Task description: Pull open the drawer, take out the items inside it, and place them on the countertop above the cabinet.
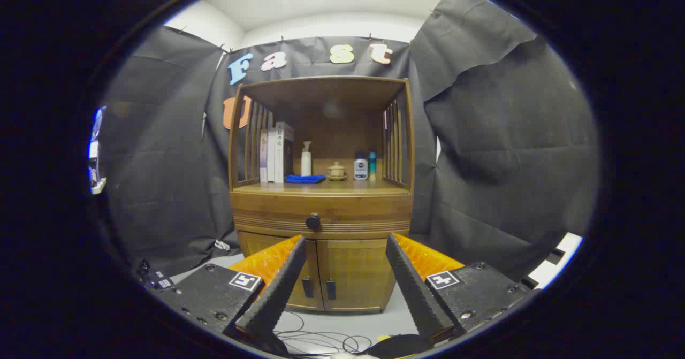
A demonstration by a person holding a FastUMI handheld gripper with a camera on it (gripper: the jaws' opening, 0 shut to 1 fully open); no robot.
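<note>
Beyond the spread jaws, closed wooden drawer [321, 214] with dark knob [313, 221].

A wooden cabinet [321, 204] with a smooth, softly glossy finish (its drawer [321, 221] has a dark, round knob [313, 221]). A blue cloth [305, 178] lies folded on its tabletop [348, 186]. Behind hangs matt, creased cloth.

The gripper [345, 289] jaws stand apart, their fingers [278, 289] rough and ridged.

The 1 view rides on the hand-held gripper [345, 289], low and well back, facing straight at the cabinet [321, 209] front, between its spread fingers.
</note>
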